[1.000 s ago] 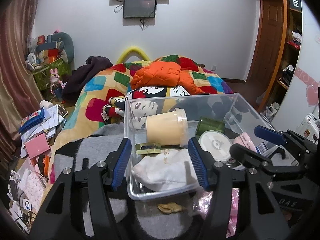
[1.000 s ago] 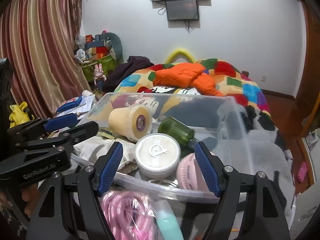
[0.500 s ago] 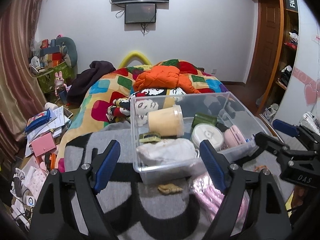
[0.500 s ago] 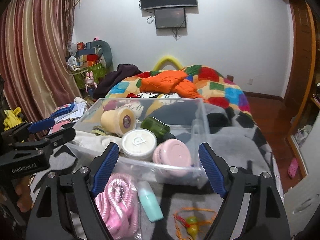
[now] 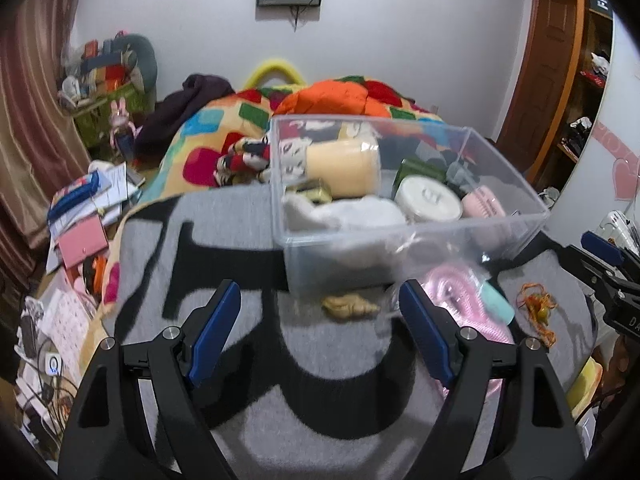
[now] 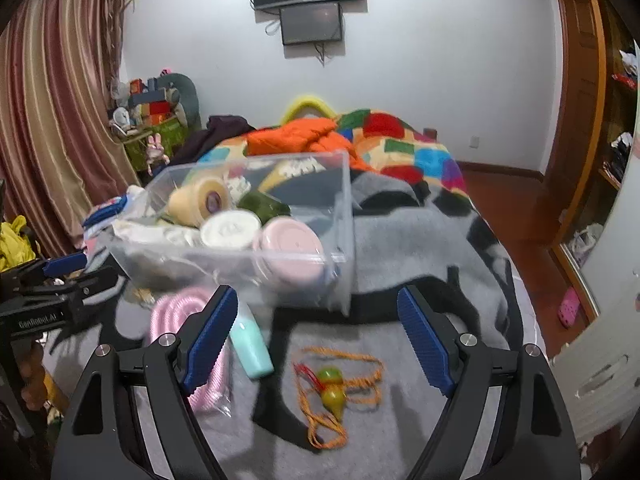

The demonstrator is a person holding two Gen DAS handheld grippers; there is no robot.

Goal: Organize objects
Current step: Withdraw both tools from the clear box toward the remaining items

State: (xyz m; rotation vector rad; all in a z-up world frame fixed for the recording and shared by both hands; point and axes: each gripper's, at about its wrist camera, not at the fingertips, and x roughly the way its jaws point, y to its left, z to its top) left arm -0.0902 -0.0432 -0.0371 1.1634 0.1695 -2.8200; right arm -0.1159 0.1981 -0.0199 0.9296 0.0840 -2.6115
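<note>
Left tool and right tool: both released, nothing between the jaws. Clear bin sits on the grey blanket, holding jars and cloth. Just in front lie pink rope, mint bottle, orange cord.

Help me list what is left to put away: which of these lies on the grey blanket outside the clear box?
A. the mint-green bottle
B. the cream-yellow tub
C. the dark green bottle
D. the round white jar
A: the mint-green bottle lies on the grey blanket in front of the clear box, beside the pink rope; the white jar, dark green bottle and cream-yellow tub sit inside the box.
</note>
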